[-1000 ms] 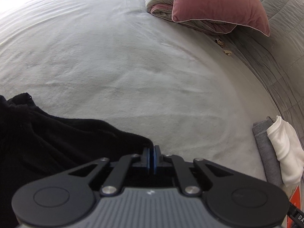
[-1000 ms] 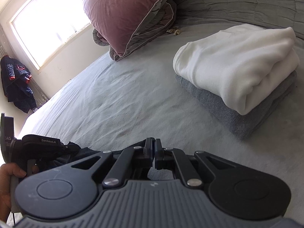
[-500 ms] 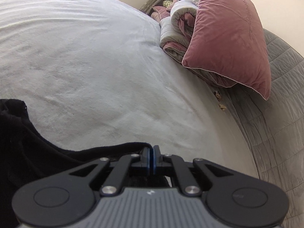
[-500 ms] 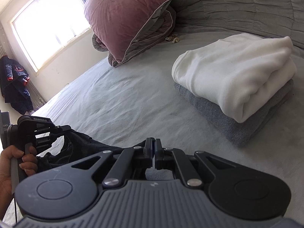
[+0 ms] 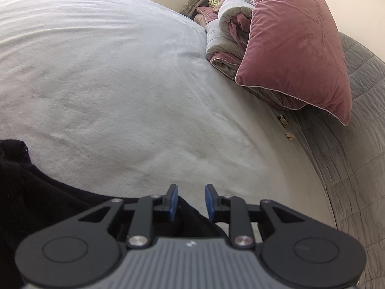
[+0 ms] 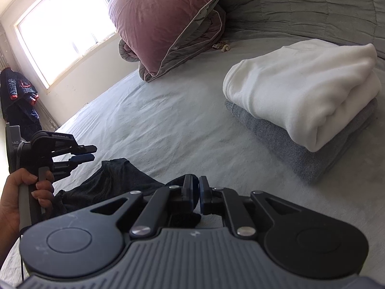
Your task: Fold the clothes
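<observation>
Black garment lies rumpled on the grey bedsheet, well apart from the folded stack: white fleece on top of a grey knit. Left gripper jaws are opening, blue pads spread, cloth edge under them, not pinched. Right gripper jaws are opening too, narrow gap, over the garment's near edge; grip cannot be told. Pink pillow leans beyond the stack.

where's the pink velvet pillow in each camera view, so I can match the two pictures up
Left wrist: pink pillow at upper right, leaning on a rolled duvet.
Right wrist: pink pillow at top, left of centre, beside the window.
Shared landmark: the small beige scrap on the bed near the pillow.
</observation>
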A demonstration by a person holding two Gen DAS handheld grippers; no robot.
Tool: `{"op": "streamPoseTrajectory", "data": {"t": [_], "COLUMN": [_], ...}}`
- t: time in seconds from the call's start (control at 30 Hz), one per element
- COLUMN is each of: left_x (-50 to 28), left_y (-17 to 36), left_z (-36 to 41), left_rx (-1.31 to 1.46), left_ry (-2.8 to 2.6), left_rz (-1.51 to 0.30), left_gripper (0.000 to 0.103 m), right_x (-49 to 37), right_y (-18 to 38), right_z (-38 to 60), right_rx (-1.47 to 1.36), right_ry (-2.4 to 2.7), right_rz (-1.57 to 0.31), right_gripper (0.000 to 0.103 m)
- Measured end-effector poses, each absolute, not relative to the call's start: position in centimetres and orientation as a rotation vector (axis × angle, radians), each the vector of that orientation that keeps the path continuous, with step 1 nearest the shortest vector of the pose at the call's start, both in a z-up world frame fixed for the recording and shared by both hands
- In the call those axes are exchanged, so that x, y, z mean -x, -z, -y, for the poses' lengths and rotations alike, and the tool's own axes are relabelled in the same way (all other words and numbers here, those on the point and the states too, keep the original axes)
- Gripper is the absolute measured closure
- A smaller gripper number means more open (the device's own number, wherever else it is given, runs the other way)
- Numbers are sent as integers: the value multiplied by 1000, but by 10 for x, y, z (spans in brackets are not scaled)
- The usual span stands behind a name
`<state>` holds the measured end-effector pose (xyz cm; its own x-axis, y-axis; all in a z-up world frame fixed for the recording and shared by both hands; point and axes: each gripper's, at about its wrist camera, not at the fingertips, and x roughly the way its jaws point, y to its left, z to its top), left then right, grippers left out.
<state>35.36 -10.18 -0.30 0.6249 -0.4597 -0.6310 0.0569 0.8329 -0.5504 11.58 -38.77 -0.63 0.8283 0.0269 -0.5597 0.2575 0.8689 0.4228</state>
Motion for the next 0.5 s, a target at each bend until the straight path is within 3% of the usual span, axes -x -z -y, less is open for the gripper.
{"op": "streamPoseTrajectory", "data": {"t": [0.27,0.4,0.5], "left_x": [-325,-310,-295], "left_y": [-1,-6,-9], "left_z": [37,-6,-37], "left_rx": [433,437,421], "left_ry": [229,177,136], "left_rz": [-851,-840,-823], "left_gripper": [57,53,50], "right_x": [-122,-120,-118], "right_y": [12,10,8], "right_z": [366,355,347], "right_rx": [-458,-420,-406], "right_ry": [80,69,51], "right_rz": [-650,-646,-642], "right_gripper": [85,64,64]}}
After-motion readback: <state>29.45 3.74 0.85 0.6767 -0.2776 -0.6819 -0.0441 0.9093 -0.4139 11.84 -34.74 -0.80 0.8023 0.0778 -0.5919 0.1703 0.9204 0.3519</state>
